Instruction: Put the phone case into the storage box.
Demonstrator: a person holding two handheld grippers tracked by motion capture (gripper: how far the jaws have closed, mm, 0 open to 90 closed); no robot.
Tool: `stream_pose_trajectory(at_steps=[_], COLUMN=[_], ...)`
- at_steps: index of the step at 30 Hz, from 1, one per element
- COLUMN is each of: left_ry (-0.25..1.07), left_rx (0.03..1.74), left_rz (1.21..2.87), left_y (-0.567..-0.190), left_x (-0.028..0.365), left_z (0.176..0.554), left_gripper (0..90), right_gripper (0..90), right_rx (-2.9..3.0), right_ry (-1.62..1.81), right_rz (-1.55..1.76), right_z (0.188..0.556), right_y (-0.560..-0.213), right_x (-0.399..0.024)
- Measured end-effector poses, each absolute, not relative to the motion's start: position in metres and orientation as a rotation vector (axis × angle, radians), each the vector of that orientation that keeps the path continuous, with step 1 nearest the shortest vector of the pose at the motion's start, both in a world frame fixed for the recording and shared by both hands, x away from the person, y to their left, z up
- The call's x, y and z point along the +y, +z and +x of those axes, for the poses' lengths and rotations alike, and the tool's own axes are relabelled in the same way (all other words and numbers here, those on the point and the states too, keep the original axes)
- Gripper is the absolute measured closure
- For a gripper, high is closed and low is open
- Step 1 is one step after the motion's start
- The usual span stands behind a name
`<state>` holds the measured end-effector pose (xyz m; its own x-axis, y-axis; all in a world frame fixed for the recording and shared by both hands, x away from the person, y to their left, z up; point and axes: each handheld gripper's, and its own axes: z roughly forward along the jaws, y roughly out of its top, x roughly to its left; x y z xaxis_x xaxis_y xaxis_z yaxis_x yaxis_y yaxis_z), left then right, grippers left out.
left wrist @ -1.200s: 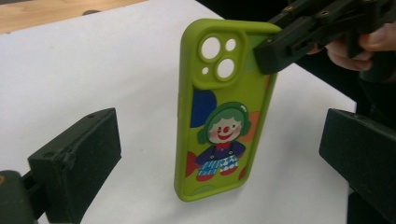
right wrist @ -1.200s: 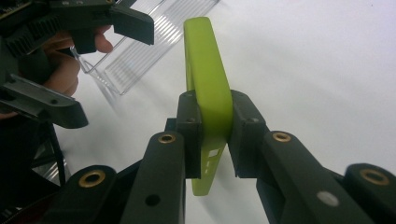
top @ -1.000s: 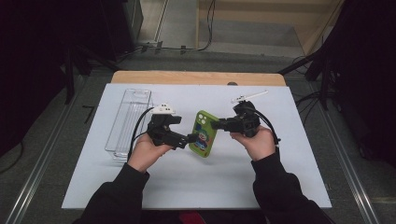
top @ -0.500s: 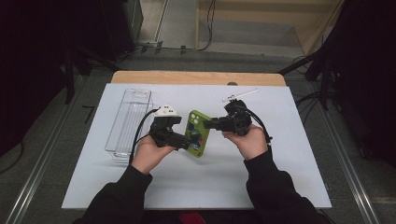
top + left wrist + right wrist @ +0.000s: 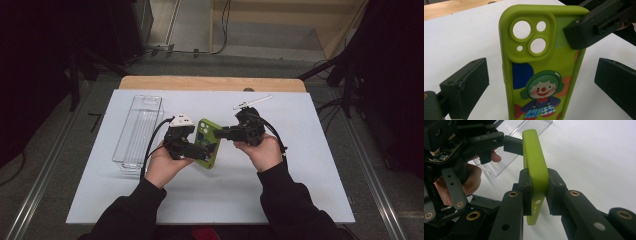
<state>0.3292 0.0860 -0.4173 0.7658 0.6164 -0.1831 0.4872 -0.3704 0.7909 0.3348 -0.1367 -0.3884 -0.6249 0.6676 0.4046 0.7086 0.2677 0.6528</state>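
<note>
From the high view, a clear plastic tray (image 5: 138,131) lay at the left of the white surface (image 5: 300,190), with nothing visible inside it. Just right of it, the left gripper (image 5: 192,149) reached toward a green phone case (image 5: 208,142) held above the middle of the surface. The left gripper view alone showed the case's back, with its camera cut-outs and a cartoon clown, standing upright between that gripper's fingers (image 5: 465,86), which were spread wide and clear of both edges. The right gripper view showed the case (image 5: 535,167) edge-on, with the right gripper (image 5: 537,192) clenched on its two faces. A thin white stick (image 5: 251,102) lay farther back on the right.
</note>
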Motion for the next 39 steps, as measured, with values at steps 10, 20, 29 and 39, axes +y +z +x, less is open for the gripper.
stream_pose_trajectory(at_steps=[10,20,29,39], left_ry=[0.220,0.252,0.284,0.274], left_rx=[0.837,0.857,0.857,0.868], left_rz=[2.052,2.046,2.030,2.021], left_y=[-0.423,-0.429,-0.430,-0.428], left_x=[0.079,0.074,0.074,0.075], left_z=[0.327,0.327,0.325,0.324], left_gripper=[0.1,1.5,13.6,16.2], right_gripper=[74.5,74.5,74.5,74.4], right_rx=[-2.462,-2.453,-2.425,-2.409], right_ry=[-1.302,-1.310,-1.314,-1.330], right_rz=[-1.332,-1.327,-1.324,-1.317], right_z=[0.334,0.333,0.333,0.333], right_y=[-0.390,-0.391,-0.392,-0.392], right_x=[-0.131,-0.127,-0.126,-0.127])
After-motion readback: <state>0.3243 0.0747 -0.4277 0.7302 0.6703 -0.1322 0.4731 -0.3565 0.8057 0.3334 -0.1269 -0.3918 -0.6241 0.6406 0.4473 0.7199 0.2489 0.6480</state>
